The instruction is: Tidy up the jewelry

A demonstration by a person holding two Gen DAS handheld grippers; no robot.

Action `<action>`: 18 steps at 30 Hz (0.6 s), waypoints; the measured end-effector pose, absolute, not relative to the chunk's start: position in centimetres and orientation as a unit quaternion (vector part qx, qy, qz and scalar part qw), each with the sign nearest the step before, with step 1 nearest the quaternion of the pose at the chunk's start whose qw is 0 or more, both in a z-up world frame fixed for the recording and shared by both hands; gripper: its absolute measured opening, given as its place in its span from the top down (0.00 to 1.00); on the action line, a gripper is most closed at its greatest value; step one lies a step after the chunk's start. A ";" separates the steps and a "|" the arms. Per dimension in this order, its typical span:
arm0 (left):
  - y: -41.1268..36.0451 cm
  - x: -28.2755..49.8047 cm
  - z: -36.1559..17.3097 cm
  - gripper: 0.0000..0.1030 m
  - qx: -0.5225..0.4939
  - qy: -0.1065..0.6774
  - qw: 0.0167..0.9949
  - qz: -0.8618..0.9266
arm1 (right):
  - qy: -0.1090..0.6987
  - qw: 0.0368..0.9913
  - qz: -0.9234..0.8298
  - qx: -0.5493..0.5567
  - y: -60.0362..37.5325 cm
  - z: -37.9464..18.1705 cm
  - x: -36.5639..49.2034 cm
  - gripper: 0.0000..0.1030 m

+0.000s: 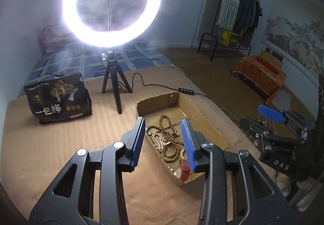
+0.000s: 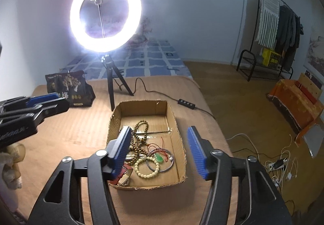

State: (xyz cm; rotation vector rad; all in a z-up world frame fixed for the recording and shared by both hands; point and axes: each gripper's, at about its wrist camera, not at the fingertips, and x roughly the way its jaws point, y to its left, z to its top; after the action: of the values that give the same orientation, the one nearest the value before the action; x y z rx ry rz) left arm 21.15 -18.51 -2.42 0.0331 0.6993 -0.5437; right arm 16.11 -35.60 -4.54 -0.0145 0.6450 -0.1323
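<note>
A shallow cardboard box sits on the tan bed cover and holds tangled jewelry: brown wooden bead strands, a cream bead bracelet, a metal bangle, a green pendant on red cord and a red-strapped watch. My right gripper is open and empty above the box. My left gripper is open and empty over the box, framing the brown beads and red watch strap. The right gripper also shows in the left wrist view.
A lit ring light on a black tripod stands behind the box, its cable and inline switch trailing right. A black snack bag stands at the left. The bed edge drops to the floor on the right, with cables and a power strip.
</note>
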 end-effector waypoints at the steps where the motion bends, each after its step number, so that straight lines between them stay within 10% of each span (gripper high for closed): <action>1: -18.3 20.6 -2.1 0.64 0.020 0.335 0.905 -0.262 | 0.313 0.948 -0.065 -0.009 -35.4 -4.3 15.8 0.39; 18: -14.6 14.1 -0.2 0.27 0.024 0.296 0.921 -0.254 | 0.270 0.960 -0.077 -0.015 -33.1 -2.4 12.7 0.23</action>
State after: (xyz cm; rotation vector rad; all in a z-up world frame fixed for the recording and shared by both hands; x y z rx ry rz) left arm 14.13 -14.62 -0.23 0.0500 0.6077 -0.5213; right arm 12.69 -33.10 -2.43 -0.0307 0.5478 -0.1559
